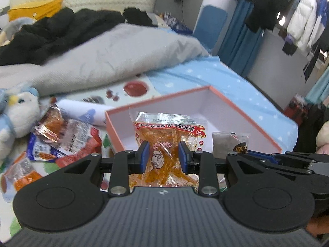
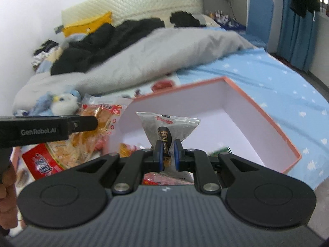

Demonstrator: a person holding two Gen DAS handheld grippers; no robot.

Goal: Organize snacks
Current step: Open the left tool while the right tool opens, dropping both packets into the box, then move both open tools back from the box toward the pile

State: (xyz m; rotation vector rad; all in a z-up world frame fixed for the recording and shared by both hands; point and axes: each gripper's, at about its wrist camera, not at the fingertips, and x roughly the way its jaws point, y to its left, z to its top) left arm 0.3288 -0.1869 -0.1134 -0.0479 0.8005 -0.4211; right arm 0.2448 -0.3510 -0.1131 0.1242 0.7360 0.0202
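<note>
Crinkly film is main risk. Left wrist view: left gripper fingers pinching orange snack packet, held over near wall of pink box; packet bunched, could slide out short of box.
Right wrist view: right gripper fingers pinching grey packet at narrow waist, over box interior; thin hold could twist loose. Grippers close together, clash possible.

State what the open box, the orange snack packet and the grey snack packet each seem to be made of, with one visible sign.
Box: likely cardboard, matt; stiff straight walls, pink outside, white inside.
Orange snack packet: thin clear plastic film, glossy; contents show through, crimped seal on the edge.
Grey snack packet: also clear plastic film by its look, shiny and wrinkled.
</note>
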